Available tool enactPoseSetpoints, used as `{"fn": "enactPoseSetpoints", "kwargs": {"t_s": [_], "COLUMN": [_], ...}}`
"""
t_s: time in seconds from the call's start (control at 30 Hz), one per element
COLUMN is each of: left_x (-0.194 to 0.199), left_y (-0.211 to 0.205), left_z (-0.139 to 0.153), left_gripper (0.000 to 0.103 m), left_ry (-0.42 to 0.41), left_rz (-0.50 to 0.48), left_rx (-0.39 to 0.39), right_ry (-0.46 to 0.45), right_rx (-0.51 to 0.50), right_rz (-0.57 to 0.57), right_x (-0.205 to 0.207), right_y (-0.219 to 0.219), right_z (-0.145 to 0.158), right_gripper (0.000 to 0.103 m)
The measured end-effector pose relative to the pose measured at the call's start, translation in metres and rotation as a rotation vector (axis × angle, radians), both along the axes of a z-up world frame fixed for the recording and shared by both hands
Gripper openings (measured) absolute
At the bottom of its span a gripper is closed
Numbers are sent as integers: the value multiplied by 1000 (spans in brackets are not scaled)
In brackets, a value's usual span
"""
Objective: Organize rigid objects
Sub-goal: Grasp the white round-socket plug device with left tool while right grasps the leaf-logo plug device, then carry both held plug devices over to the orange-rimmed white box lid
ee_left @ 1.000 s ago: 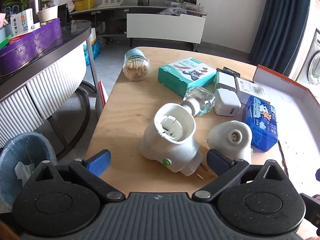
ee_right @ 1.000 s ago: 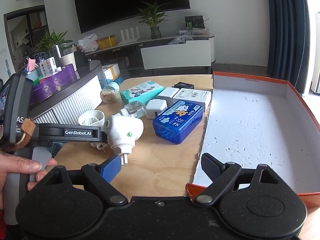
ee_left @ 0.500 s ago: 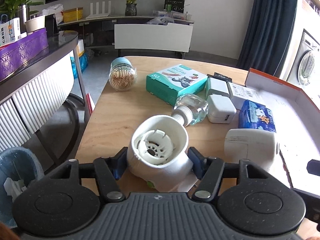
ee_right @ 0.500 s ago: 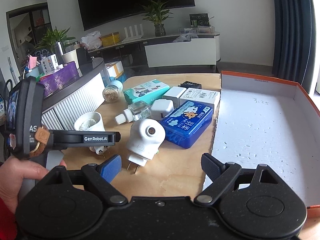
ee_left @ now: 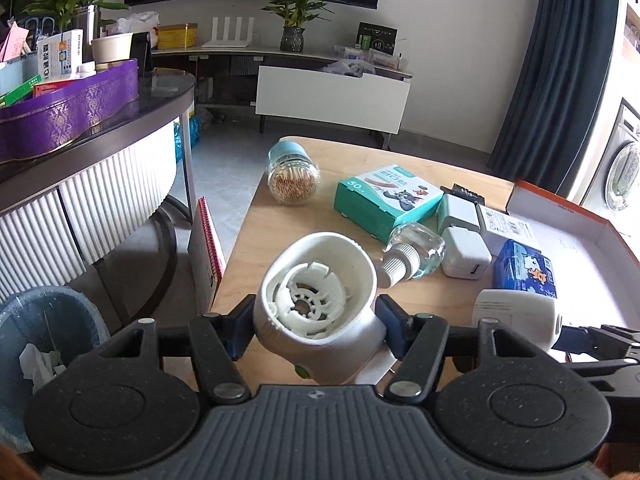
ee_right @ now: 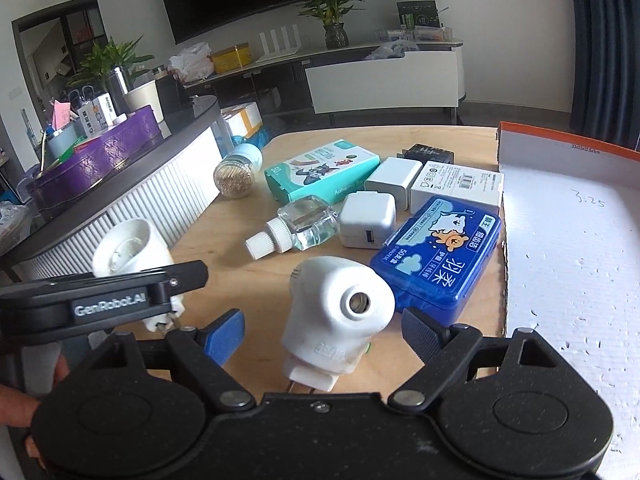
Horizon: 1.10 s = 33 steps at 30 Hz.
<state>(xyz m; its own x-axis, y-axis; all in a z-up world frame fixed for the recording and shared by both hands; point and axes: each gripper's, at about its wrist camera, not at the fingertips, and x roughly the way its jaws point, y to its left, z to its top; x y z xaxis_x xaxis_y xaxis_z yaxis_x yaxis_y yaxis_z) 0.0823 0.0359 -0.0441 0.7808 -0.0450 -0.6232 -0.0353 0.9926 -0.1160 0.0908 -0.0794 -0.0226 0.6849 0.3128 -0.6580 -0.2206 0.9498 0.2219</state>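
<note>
The left hand-held gripper (ee_left: 316, 322) was clamped on a white plug-in vaporizer (ee_left: 318, 316), blue pads pressing both sides. The unit showed an open round socket with ribbed inner ring and a green dot near its base, at the near edge of the tabletop (ee_left: 280, 232). The right hand-held gripper (ee_right: 322, 330) stood wide, straddling a second white vaporizer (ee_right: 340, 316) without touching it.

On the table (ee_right: 224, 236), the bottle (ee_right: 298, 226) lies left of the charger (ee_right: 368, 218), box (ee_right: 560, 240) far right.
</note>
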Motion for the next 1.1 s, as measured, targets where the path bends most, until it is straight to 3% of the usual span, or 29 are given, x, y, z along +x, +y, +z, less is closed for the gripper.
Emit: {"fn": "enactPoseSetpoints", "kwargs": {"t_s": [0.07, 0.17, 0.2, 0.47, 1.1], "left_x": [0, 1, 1, -3, 7], "left_y": [1, 3, 3, -5, -64], "left_z": [0, -1, -1, 4, 43], "left_gripper": [64, 64, 64, 64, 64], "left_ry": [-2, -4, -4, -7, -25], "left_rz": [4, 6, 6, -27, -184], "left_rx": [-8, -20, -22, -38, -46], "right_ry": [12, 2, -2, -17, -130], "right_rx": [1, -28, -45, -43, -20], "right_rz": [6, 12, 22, 36, -113], "right_x": [8, 15, 16, 2, -25], "right_y": [4, 11, 13, -1, -91], "right_z": [-5, -10, -10, 6, 71], "right_gripper": [93, 71, 68, 63, 61]}}
